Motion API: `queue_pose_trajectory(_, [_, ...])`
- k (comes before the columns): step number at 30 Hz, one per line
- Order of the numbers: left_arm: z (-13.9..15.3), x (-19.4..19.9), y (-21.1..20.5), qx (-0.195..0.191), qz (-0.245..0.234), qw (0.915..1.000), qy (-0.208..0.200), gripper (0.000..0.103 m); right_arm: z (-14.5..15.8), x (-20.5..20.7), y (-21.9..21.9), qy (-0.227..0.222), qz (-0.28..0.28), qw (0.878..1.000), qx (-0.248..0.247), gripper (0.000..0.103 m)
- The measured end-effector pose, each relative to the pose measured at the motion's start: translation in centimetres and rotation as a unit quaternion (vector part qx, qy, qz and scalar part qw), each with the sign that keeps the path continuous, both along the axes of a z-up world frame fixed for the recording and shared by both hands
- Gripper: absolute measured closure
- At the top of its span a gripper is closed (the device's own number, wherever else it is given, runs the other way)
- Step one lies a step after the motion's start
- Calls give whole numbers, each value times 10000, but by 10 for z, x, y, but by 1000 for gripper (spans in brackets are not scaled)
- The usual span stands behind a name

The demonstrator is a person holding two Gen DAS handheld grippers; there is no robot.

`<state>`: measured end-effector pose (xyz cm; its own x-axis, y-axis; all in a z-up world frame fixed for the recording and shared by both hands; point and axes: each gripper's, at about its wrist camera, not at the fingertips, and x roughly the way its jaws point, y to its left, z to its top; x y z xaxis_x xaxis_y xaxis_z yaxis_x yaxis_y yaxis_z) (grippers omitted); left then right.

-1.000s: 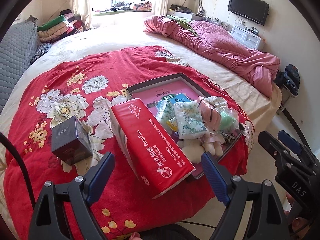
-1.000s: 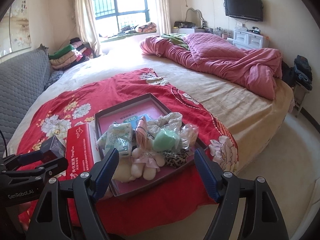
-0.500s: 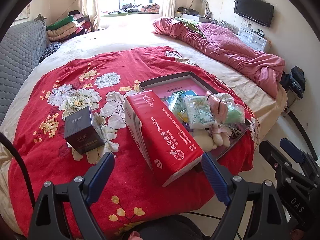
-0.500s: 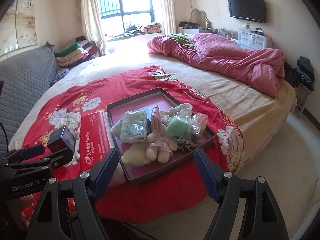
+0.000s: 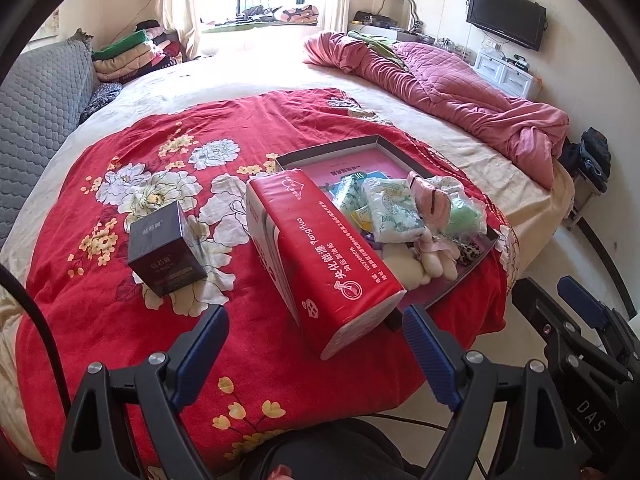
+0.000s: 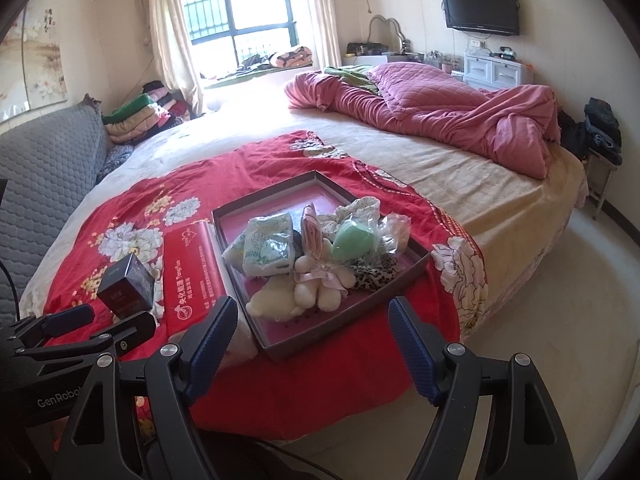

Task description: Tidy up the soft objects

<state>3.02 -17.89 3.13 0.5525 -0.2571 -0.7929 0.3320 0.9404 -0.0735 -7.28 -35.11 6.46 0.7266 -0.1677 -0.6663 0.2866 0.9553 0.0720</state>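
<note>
Left wrist | red tissue pack (image 5: 320, 256) reads "YangHua" | right claw (image 5: 560, 304) marked "DAS"

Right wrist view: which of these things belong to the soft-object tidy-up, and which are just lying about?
For the job:
- tray
- cream plush toys
- tissue packs
- green pouch
- leopard-print cloth
- red tissue pack

Lying about:
- dark box
- pink quilt
- folded clothes
- TV

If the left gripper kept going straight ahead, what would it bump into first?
Most likely the long red tissue pack: its near end sits between the open left gripper's blue fingers. Depth is hard to judge, so it might pass just over it.
</note>
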Motion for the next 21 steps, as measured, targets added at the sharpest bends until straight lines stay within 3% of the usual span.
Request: queue_pose_trajectory(21, [-8,-6,11,93,80,9999,83,15,-12,-6,13,148,-68,9998,-91,24])
